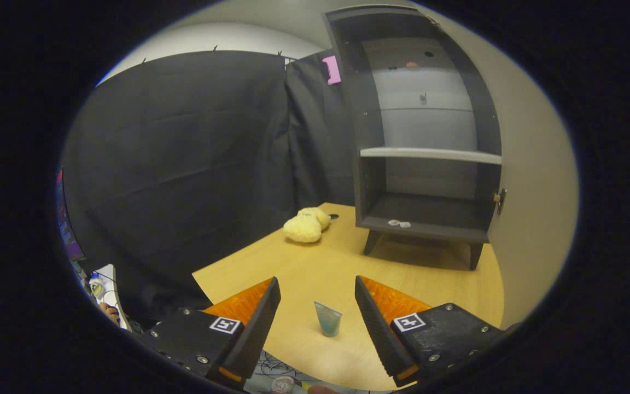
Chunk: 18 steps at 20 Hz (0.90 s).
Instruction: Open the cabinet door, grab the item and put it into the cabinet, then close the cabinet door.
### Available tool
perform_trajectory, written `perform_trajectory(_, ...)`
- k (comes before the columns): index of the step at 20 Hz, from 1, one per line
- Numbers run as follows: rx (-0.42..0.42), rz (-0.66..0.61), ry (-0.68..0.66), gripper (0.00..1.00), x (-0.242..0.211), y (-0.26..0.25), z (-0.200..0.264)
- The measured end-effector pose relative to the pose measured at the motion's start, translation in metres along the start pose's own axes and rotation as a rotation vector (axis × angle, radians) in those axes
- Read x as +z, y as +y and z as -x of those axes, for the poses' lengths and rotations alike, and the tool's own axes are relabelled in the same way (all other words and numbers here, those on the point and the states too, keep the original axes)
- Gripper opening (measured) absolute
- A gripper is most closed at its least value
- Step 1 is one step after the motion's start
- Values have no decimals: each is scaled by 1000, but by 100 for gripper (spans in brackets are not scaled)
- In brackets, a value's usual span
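Note:
A small translucent blue cup [328, 318] stands upright on the wooden table [430, 279], between my fingers and a little below them. My gripper [318, 290] is open and touches nothing. Beyond the fingers, a dark cabinet [423, 131] on short legs stands at the table's far right, its door [528, 164] swung wide open to the right. The cabinet has a pale shelf [430, 155] halfway up and a bare bottom compartment [419, 210]. A small pale thing [399, 223] lies on the front lip of the cabinet floor.
A yellow plush toy [307, 224] lies on the table left of the cabinet, near a small dark hole [334, 216]. A pink clip [332, 70] hangs on the black cloth beside the cabinet top. The table's left edge drops off near the cloth.

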<state>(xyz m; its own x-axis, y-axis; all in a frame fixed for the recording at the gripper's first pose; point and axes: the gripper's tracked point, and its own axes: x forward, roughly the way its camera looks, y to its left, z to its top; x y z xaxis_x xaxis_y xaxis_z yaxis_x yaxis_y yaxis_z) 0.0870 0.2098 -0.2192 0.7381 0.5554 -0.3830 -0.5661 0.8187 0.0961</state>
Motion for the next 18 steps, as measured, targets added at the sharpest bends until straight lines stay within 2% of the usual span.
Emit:
perform_trajectory(5, -106, -67, 27, 86, -49, -14, -37)
perform_trajectory(11, -130, -140, 60, 84, -79, -9, -50)
perform_trajectory(13, -112, -132, 54, 78, -80, -5, -55)
perform_trajectory(15, -90, -78, 48, 63, -78, 3, -62)
perform_trajectory(16, -82, -60, 51, 53, -80, 3, -65)
perform_trajectory(18, -69, -52, 52, 51, -80, 1, -62)
